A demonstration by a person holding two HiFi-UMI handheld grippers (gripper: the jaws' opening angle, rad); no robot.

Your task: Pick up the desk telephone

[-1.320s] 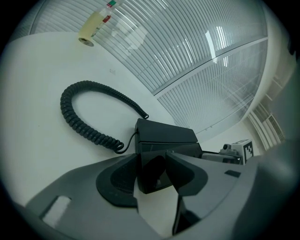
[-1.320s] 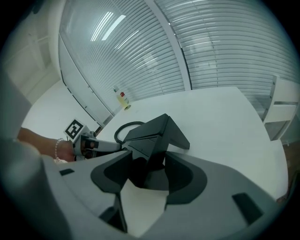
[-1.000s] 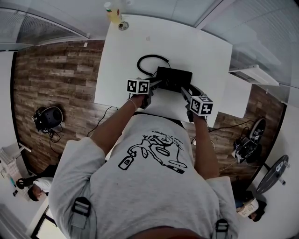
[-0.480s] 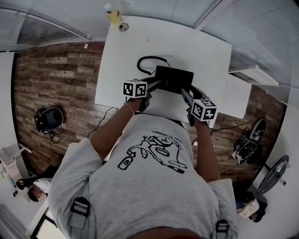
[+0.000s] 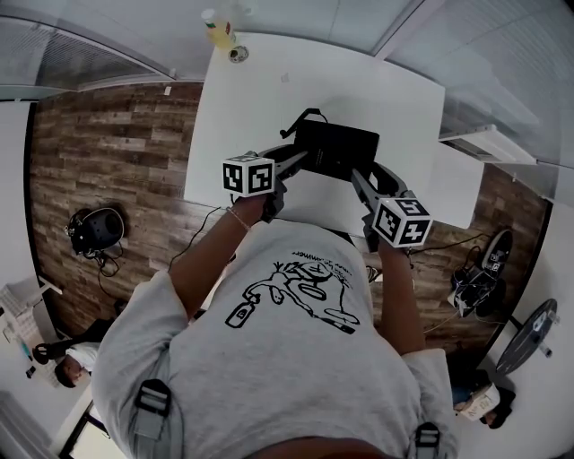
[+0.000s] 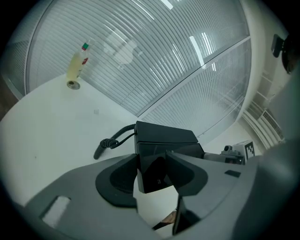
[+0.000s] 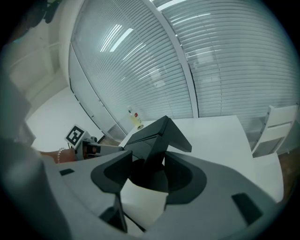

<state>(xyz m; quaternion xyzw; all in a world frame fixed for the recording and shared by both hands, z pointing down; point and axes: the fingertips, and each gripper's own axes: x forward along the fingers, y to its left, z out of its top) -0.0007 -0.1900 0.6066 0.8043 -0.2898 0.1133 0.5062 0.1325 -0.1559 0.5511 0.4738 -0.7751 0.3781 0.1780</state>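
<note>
The black desk telephone (image 5: 336, 148) hangs over the near part of the white table (image 5: 359, 81), held between both grippers. My left gripper (image 5: 299, 160) is shut on its left side, and my right gripper (image 5: 358, 178) is shut on its right side. In the left gripper view the telephone (image 6: 164, 145) fills the gap at my left gripper (image 6: 152, 164), and its coiled cord (image 6: 112, 142) trails off to the left. In the right gripper view the telephone (image 7: 154, 138) sits tilted, wedged in my right gripper (image 7: 146, 161).
A yellow bottle (image 5: 217, 25) and a small round cap (image 5: 237, 51) stand at the table's far left corner. A lower white surface (image 5: 453, 184) adjoins the table on the right. A white chair (image 7: 274, 131) stands beyond the table. Cables and bags lie on the wooden floor (image 5: 99, 161).
Both grippers have risen with the telephone held between them. Its cord, which lay looped on the table, now hangs from the telephone's left side.
</note>
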